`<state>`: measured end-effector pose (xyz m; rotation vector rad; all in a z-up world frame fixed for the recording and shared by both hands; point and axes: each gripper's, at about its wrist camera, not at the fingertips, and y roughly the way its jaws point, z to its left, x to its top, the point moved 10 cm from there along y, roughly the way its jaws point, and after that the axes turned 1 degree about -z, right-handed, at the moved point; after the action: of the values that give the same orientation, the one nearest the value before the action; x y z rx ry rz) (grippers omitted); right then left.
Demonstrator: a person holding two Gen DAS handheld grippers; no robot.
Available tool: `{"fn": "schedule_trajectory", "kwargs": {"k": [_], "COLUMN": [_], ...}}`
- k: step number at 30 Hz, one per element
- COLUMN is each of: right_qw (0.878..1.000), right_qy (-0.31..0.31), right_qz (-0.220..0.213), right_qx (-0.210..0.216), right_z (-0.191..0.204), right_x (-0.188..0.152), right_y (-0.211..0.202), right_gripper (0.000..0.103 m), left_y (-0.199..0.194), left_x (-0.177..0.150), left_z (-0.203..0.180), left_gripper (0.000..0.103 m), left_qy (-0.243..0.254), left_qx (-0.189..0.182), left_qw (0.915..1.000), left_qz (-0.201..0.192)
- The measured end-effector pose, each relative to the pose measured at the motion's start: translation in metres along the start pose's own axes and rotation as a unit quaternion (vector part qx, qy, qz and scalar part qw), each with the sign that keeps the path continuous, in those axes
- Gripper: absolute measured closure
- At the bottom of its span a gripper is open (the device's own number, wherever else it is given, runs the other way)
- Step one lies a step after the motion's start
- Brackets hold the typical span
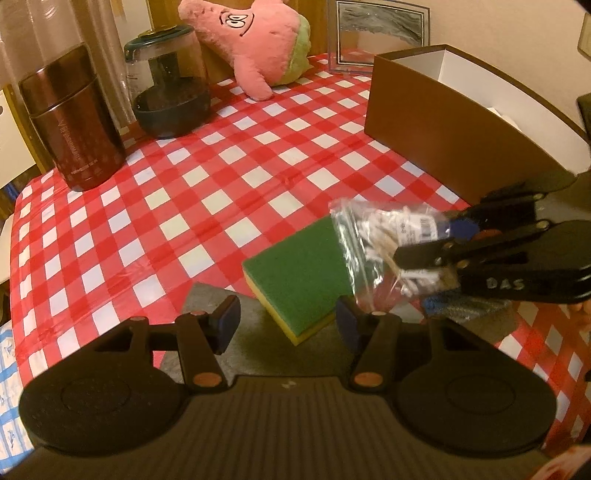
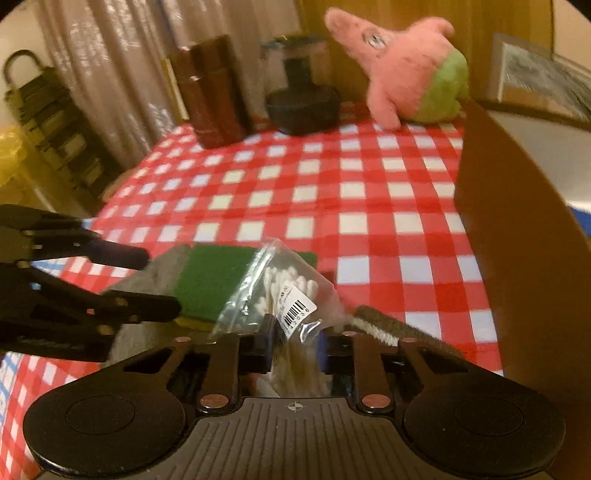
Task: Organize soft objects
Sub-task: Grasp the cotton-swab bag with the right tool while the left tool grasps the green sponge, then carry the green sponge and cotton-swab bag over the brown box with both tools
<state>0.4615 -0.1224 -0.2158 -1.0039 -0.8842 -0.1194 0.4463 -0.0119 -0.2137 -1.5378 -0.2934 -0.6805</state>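
Observation:
A clear bag of cotton swabs [image 2: 284, 291] with a barcode label is pinched at its lower end by my right gripper [image 2: 295, 345], which is shut on it. The left wrist view shows the same bag [image 1: 380, 236] held at the right. A green and yellow sponge [image 1: 299, 273] lies on a grey cloth [image 1: 218, 295] near the table's front. My left gripper [image 1: 288, 323] is open, with its pads on either side of the sponge's near corner. A pink star plush [image 1: 255, 44] leans at the back of the table.
A brown box [image 1: 443, 122] with a white inside stands at the right. A brown canister [image 1: 74, 122], a dark glass jar [image 1: 170, 85] and a picture frame [image 1: 380, 33] line the back. A brown and white bristly strip [image 2: 391, 326] lies by the right fingers on the red checked cloth [image 1: 221, 177].

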Motion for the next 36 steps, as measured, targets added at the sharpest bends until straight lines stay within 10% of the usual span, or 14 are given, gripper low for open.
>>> {"fn": "schedule_trajectory", "kwargs": {"k": [9, 22, 36], "right_qw": [0.996, 0.990, 0.985], "right_qy": [0.056, 0.126, 0.155], "right_qz": [-0.064, -0.026, -0.002], "right_qx": [-0.021, -0.058, -0.080], "right_z": [-0.020, -0.053, -0.064], "right_x": [0.023, 0.003, -0.008], "right_y": [-0.040, -0.049, -0.037], "right_gripper": [0.084, 0.084, 0.084], "left_y": [0.002, 0.035, 0.068], "left_x": [0.005, 0.013, 0.012], "left_z": [-0.006, -0.026, -0.030], "left_gripper": [0.039, 0.032, 0.020], "left_qy": [0.027, 0.193, 0.240], "left_qx": [-0.009, -0.025, -0.066], "left_qw": [0.9996, 0.9808, 0.9682], "left_qz": [-0.005, 0.005, 0.027]}}
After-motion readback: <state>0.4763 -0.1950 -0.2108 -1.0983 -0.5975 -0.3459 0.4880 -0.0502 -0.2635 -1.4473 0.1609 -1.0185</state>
